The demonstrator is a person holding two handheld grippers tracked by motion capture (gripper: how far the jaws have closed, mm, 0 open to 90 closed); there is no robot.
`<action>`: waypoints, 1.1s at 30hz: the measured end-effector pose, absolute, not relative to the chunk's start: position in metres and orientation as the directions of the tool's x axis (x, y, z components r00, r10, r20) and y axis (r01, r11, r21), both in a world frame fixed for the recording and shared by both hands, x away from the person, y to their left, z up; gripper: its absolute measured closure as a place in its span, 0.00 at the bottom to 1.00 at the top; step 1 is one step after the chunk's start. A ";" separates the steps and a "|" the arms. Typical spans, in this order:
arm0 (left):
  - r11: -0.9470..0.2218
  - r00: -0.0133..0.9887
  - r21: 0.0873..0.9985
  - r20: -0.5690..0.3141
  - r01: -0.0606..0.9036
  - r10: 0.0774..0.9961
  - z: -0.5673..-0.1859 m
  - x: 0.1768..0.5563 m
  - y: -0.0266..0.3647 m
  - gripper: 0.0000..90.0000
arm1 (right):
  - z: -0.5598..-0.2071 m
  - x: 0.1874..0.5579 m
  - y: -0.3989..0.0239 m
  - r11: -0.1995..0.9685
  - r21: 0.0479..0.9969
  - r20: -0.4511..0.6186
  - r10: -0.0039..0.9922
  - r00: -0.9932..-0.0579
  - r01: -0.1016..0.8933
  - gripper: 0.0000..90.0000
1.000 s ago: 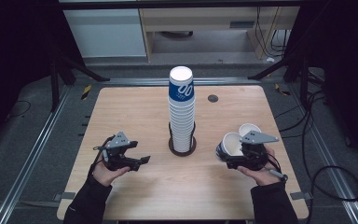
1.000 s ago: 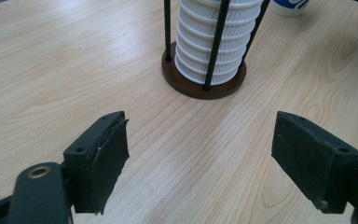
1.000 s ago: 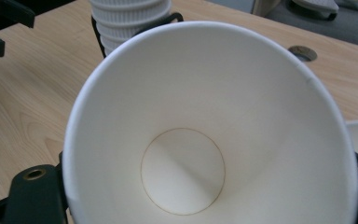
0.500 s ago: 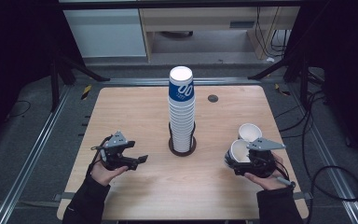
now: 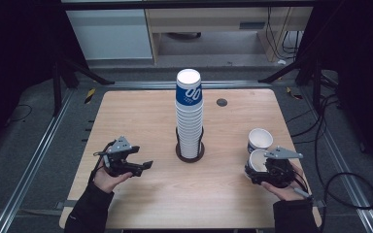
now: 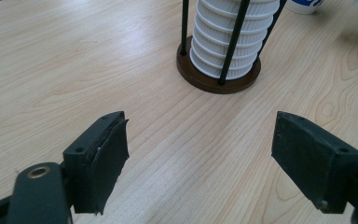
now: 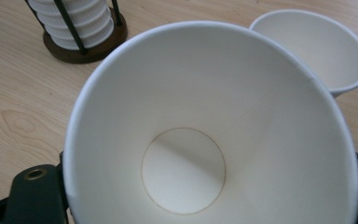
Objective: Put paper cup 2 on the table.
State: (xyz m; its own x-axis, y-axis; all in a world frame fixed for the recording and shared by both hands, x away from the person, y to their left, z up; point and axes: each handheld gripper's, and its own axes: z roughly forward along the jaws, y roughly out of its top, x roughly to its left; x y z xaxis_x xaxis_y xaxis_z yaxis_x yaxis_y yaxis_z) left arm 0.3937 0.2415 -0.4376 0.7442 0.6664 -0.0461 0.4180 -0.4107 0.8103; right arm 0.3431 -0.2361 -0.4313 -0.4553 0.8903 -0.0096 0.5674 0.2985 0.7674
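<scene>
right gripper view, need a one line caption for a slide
Paper cup held in the hand-held gripper, second cup on the table beyond.

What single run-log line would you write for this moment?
left gripper: open, empty | right gripper: shut on white paper cup | second white paper cup: on wooden table beside it | tall cup stack: in holder

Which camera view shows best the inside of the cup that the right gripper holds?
The right gripper view: the held cup opens toward the camera, bottom disc visible. The high view shows it small and partly covered.
</scene>
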 end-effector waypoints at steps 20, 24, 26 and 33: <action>-0.407 0.726 0.805 -0.044 0.432 0.686 -0.438 0.399 0.246 0.19 | -0.452 0.356 -0.247 0.319 0.691 -0.049 0.916 -0.398 0.649 0.20; -0.410 0.727 0.802 -0.044 0.434 0.685 -0.439 0.399 0.246 0.19 | -0.455 0.359 -0.251 0.308 0.679 -0.052 0.926 -0.375 0.666 0.20; -0.413 0.728 0.801 -0.041 0.434 0.684 -0.439 0.399 0.245 0.19 | -0.456 0.359 -0.252 0.302 0.674 -0.050 0.929 -0.367 0.674 0.20; -0.420 0.733 0.800 -0.037 0.429 0.679 -0.439 0.398 0.245 0.19 | -0.458 0.362 -0.253 0.305 0.662 -0.059 0.932 -0.357 0.685 0.19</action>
State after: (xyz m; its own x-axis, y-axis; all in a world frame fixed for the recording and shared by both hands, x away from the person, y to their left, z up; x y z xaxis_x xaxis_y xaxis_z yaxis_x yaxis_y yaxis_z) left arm 0.3975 0.2452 -0.4393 0.7331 0.6791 -0.0369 0.4294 -0.4200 0.7995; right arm 0.3618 -0.2534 -0.4577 -0.3575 0.9321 -0.0591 0.6849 0.3046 0.6619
